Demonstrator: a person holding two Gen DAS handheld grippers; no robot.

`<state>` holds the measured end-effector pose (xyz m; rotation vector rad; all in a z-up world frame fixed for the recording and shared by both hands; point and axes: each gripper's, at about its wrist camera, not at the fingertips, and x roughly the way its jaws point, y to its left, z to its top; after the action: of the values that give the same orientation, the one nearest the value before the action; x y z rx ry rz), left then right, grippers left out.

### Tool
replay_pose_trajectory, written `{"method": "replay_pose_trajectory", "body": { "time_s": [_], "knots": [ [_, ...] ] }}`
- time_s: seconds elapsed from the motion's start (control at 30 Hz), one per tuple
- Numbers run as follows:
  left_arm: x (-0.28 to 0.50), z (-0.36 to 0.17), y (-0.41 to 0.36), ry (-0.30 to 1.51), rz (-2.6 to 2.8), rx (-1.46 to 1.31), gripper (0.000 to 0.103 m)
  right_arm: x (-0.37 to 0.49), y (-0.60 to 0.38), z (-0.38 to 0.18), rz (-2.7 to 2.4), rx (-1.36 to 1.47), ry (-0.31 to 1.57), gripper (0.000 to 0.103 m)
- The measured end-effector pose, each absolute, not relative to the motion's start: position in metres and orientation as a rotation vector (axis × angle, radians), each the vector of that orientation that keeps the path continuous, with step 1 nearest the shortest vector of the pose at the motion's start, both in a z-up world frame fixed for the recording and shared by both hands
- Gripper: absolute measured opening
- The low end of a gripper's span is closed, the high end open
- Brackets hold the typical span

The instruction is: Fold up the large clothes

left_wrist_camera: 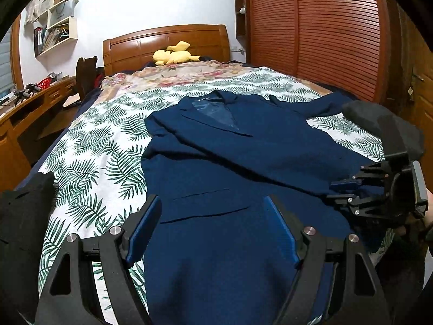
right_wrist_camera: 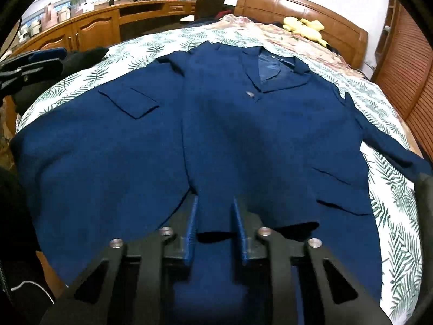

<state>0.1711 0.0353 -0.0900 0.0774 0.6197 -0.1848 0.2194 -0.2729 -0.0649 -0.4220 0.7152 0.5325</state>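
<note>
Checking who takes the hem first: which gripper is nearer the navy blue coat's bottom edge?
Right. The right gripper has the navy blue coat hem between its narrowed fingers. The left gripper hangs wide open just above the coat's lower front, by a pocket flap.

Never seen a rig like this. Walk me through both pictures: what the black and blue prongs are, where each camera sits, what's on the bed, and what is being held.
There is no robot here: a person holds a two-finger gripper in each hand, each with a camera looking along its fingers. In the left wrist view the left gripper stands open over the blue coat, holding nothing. In the right wrist view the right gripper has its fingers narrowed around the coat's hem; whether they pinch it I cannot tell. The coat lies flat on a leaf-print sheet.
</note>
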Motion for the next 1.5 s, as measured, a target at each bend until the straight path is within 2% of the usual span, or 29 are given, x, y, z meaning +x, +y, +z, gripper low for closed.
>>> {"method": "replay_pose_trajectory", "body": {
  "time_s": [0.03,0.13,0.47,0.73,0.9,1.0,1.07,1.13,1.5],
  "knots": [
    [0.171,-0.09,0.035,0.619,-0.186,0.076,0.079,0.218,-0.273,-0.064,0.532,-0.429,0.715,0.009],
    [0.173,-0.089,0.033,0.615,-0.185,0.073,0.079,0.217,-0.274,-0.051,0.503,-0.429,0.679,0.005],
    [0.178,-0.083,0.023,0.601,-0.198,0.069,0.079,0.249,-0.334,0.019,0.347,-0.357,0.539,0.004],
    [0.181,-0.086,0.013,0.608,-0.21,0.084,0.079,0.309,-0.353,0.021,0.207,-0.338,0.559,0.004],
    [0.182,-0.089,0.005,0.617,-0.218,0.097,0.079,0.318,-0.339,0.011,0.139,-0.351,0.575,0.004],
    [0.184,-0.09,0.003,0.622,-0.22,0.098,0.079,0.324,-0.336,0.006,0.068,-0.355,0.576,0.016],
    [0.184,-0.09,0.001,0.623,-0.221,0.096,0.079,0.32,-0.331,0.008,0.044,-0.354,0.568,0.032],
    [0.186,-0.091,0.0,0.622,-0.223,0.092,0.079,0.319,-0.331,0.008,0.074,-0.318,0.579,0.037],
    [0.192,-0.091,-0.012,0.615,-0.232,0.078,0.079,0.323,-0.315,-0.034,0.277,-0.293,0.734,0.037]
  ]
}}
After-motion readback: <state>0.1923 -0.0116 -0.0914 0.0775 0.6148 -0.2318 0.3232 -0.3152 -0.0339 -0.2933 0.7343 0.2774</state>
